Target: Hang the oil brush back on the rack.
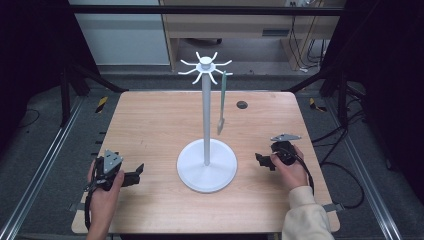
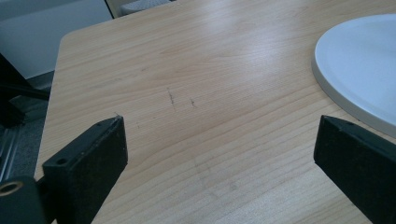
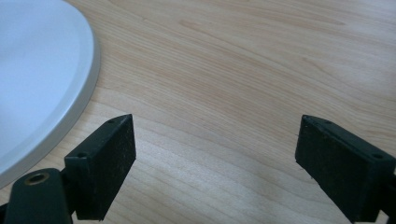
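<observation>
Table [image 1: 150, 125]: we see a light wooden top carrying everything else; both of our tools rest low over its near half, bare wood between each pair of jaws.

Stand [image 1: 206, 125]: a tall white post midway between our two tools, rising from the table and ending in a crown of short curved hooks above and beyond them.

Base of the stand [image 1: 206, 172]: a round white disc flat on the wood, to the right of the left tool and to the left of the right tool. In the left gripper view its rim [image 2: 355, 65] lies just past the right-hand jaw; in the right gripper view [image 3: 42, 74] it lies just past the left-hand jaw.

Spatula [image 1: 222, 102]: a pale green utensil hanging from one hook, blade down, clear of the table, beyond and to the left of the right tool.

Left gripper [image 1: 136, 176]: held in our left hand [image 1: 102, 192], pointing toward the base, jaws spread wide and released, nothing between them.

Right gripper [image 1: 261, 161]: held in our right hand [image 1: 290, 172], pointing toward the base, jaws likewise spread wide and released, gripping nothing.
</observation>
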The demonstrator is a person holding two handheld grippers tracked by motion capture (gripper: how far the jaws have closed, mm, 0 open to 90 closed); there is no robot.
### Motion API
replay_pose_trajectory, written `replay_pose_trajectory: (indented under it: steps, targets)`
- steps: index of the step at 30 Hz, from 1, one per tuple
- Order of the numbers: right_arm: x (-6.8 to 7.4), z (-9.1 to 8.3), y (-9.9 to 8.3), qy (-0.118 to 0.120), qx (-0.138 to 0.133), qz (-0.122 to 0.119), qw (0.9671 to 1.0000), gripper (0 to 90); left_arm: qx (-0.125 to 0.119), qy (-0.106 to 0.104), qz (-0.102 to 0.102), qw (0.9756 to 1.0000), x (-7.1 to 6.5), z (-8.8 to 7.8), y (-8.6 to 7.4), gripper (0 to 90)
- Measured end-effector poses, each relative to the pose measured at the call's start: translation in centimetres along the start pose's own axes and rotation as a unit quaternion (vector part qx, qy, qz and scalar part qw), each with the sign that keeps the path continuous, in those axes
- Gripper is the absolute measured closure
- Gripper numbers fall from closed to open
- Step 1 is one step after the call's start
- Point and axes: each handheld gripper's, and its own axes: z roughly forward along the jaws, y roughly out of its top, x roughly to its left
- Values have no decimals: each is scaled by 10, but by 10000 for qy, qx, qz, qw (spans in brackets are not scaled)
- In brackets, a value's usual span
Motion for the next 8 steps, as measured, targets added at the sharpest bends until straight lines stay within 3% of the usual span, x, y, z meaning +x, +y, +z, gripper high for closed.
replay_pose_trajectory:
  steps: [8]
  targets:
    - [3, 1, 0, 76, 1, -31, 10000, 121, -3, 8, 12, 10000, 0, 0, 0, 25]
